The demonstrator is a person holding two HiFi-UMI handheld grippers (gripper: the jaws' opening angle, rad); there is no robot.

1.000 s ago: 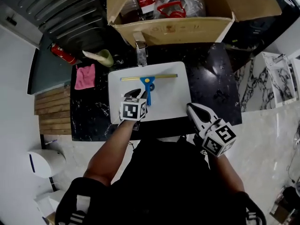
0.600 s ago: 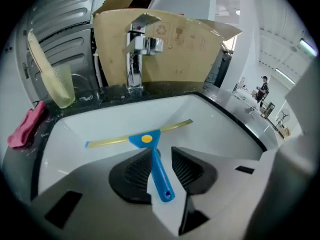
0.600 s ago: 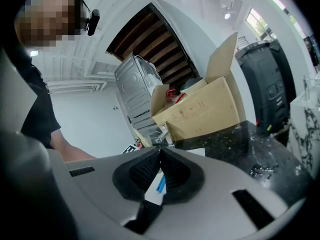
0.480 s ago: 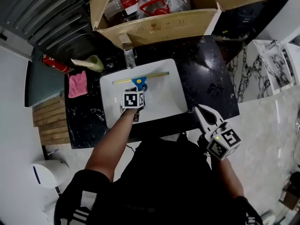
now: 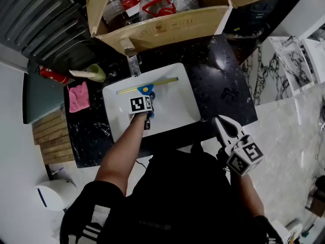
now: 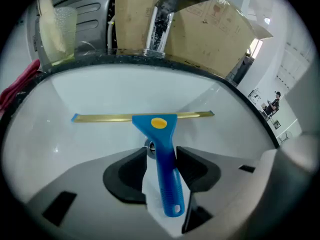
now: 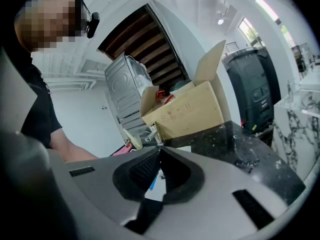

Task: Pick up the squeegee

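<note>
— Seeing the squeegee (image 6: 159, 134) where?
— Lying flat in the sink (image 6: 100, 91), reaching handle-first between the left gripper (image 6: 161, 154)'s jaws, just spreading wide, not yet pinching; holding the right gripper (image 7: 159, 159) closed, empty
— Gripping where?
— Likely squeezing the ribbed handle: looking light, stiff, slick

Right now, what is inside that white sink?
A blue-handled squeegee lies flat in the sink. The left tongs, whose jaws have just been opening, straddle its handle without pressing on it. The handle covers most of the drain.
</note>
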